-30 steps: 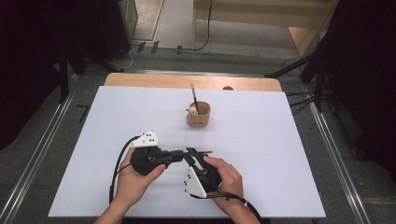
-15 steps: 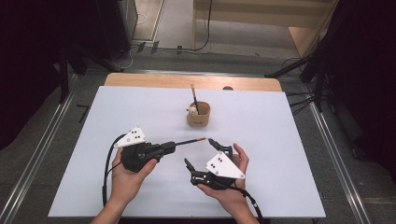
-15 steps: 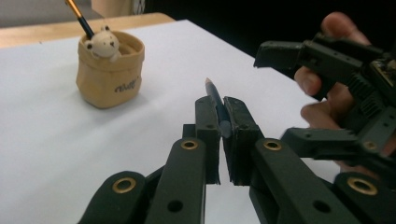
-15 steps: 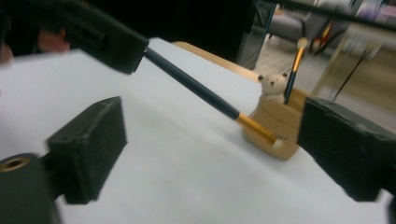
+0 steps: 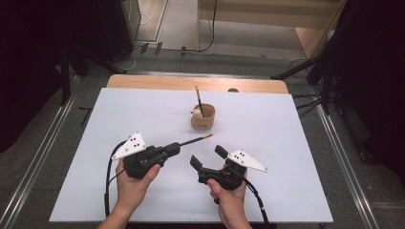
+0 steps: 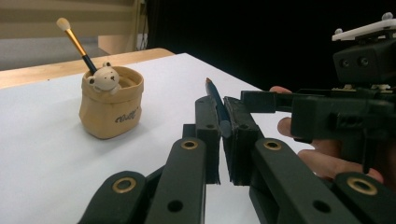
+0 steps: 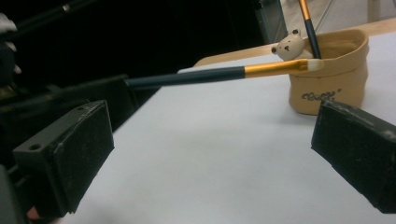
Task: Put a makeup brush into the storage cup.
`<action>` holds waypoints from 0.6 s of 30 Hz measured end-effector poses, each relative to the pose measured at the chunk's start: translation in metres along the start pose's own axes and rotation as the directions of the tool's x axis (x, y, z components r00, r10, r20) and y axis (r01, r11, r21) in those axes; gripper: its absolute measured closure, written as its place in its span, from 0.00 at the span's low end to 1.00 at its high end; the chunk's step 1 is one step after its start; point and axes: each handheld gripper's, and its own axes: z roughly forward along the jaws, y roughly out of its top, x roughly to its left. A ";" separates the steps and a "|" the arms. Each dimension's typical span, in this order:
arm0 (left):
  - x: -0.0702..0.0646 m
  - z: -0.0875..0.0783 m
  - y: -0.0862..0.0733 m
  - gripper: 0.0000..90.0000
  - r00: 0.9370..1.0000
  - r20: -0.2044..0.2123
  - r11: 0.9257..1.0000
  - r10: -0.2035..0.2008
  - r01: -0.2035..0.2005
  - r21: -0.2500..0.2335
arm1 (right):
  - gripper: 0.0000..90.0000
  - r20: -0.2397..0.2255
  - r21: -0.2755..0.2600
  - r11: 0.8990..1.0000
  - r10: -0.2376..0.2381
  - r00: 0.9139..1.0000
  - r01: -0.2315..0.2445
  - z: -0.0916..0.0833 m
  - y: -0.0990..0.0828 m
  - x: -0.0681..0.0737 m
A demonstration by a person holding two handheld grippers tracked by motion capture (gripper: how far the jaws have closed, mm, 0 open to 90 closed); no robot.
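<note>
Brush (image 5: 196,140) looks light, stiff and slim, pinched near its handle end by the left tool (image 5: 173,149); right tool (image 5: 208,156), just opened, stands spread and empty.

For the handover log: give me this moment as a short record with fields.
left hand-held gripper: shut on the brush, tip aimed at the pot
right hand-held gripper: jaws just opened, nothing between them
pot: tan, bear figure on rim, upright on the white table
in the pot: second brush, leaning
</note>
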 end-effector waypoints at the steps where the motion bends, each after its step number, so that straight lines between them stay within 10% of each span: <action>1: -0.001 0.001 -0.001 0.96 1.000 0.003 1.000 -0.003 0.003 -0.007 | 0.01 -0.009 -0.007 1.000 0.024 1.000 -0.024 0.000 0.001 0.000; 8: -0.007 0.006 -0.007 0.96 1.000 0.017 0.999 0.009 -0.009 -0.039 | 0.09 -0.024 -0.041 0.989 0.142 0.990 -0.143 -0.004 0.005 -0.004; 18: -0.014 0.010 -0.012 0.96 0.999 0.031 0.997 0.034 -0.032 -0.067 | 0.30 -0.085 -0.053 0.938 0.336 0.938 -0.341 -0.004 0.004 -0.016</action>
